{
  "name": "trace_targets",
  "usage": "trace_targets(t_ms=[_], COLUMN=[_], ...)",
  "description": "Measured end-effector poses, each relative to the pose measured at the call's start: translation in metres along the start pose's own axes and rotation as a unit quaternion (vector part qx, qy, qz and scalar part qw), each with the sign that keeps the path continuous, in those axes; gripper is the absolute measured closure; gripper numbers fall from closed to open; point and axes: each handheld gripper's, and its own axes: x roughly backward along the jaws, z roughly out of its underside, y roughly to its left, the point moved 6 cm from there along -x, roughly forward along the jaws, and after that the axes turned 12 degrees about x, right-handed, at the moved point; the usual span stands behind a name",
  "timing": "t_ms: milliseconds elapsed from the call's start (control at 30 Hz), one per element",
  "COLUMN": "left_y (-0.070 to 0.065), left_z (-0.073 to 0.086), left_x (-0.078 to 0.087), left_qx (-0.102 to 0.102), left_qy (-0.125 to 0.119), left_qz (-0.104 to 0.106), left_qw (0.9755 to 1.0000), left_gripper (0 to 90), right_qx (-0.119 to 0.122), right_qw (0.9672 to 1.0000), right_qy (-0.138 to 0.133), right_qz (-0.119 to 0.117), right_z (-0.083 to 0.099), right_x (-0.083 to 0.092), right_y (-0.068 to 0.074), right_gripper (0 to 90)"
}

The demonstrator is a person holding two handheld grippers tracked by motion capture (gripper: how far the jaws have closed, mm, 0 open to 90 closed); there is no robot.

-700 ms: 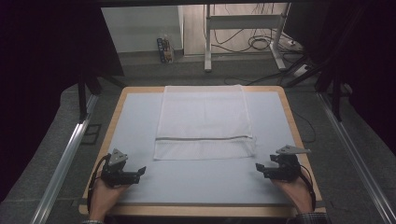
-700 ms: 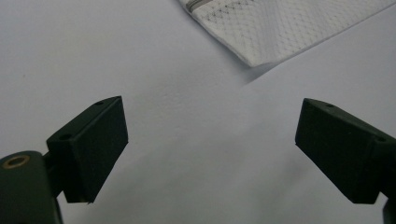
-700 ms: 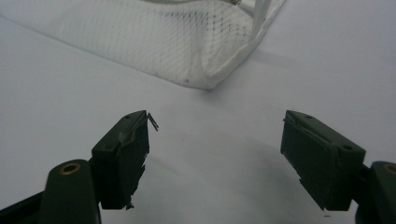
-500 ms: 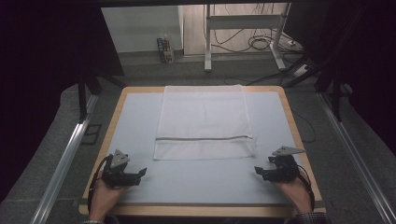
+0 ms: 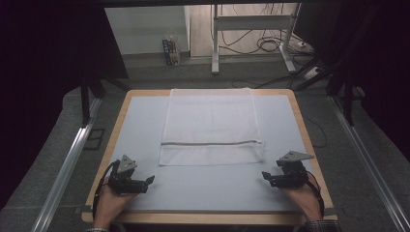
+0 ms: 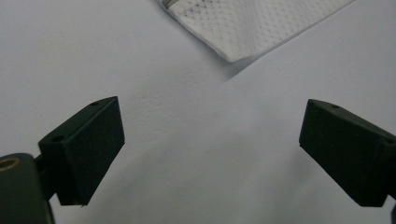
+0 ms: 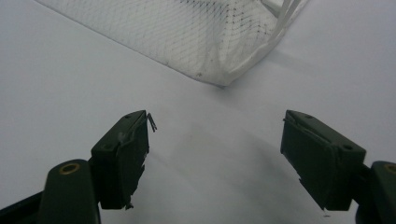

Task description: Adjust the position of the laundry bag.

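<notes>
A white mesh laundry bag [image 5: 210, 125] lies flat on the pale grey mat [image 5: 145, 121], with its zipper line running across near its front edge. My left gripper [image 5: 149, 181] rests on the mat at the front left, open and pointing right; nothing is between its fingers. My right gripper [image 5: 265, 177] rests at the front right, open and pointing left, also holding nothing. In the left gripper view, the open left gripper [image 6: 210, 149] faces a bag corner [image 6: 252, 23] lying farther off. The right gripper [image 7: 215, 154] in its own view faces the other front corner [image 7: 187, 32], a short way off.
The mat covers a wooden-edged table [image 5: 300, 121]. Metal rails [image 5: 67, 164] run along both sides of the table. Beyond its far edge stand a white frame's legs [image 5: 215, 43] and cables [image 5: 270, 46] lie on the floor.
</notes>
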Motion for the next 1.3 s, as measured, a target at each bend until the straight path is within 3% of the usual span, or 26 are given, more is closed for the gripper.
trace_targets(t_ms=[167,267,467,633,767,967,1300], left_y=[-0.004,-0.006,-0.008,-0.012,-0.012,-0.006,-0.009], left_z=[0.0,-0.001,-0.007,-0.014,-0.017,-0.025,-0.042], left_x=[-0.003,-0.003,-0.006,-0.011,-0.011,-0.018,-0.035], left_qx=[-0.004,-0.01,-0.006,-0.008,-0.005,0.012,0.016], left_qy=[0.01,0.011,0.006,0.0,-0.008,-0.018,-0.024], left_qz=[0.009,0.01,0.022,0.034,0.039,0.037,0.03], left_qw=[0.9999,0.9999,0.9997,0.9994,0.9992,0.9991,0.9992], left_gripper=[11.4,13.3,19.6,23.0,24.3,31.6,40.1], right_qx=[0.003,-0.008,-0.018,0.005,0.008,-0.021,-0.034], right_qw=[1.0,1.0,0.9998,0.9998,0.9998,0.9998,0.9991], right_qy=[-0.001,-0.002,-0.001,0.017,0.017,0.006,-0.016], right_qz=[0.0,-0.001,-0.007,-0.007,-0.002,-0.004,0.019], right_z=[-0.001,-0.003,-0.01,-0.012,-0.014,-0.017,-0.031], right_x=[-0.002,-0.002,-0.003,-0.007,-0.008,-0.012,-0.019], right_y=[0.0,0.001,0.004,0.003,0.0,-0.007,-0.023], right_gripper=[22.6,23.4,30.5,36.0,41.1,43.6,46.8])
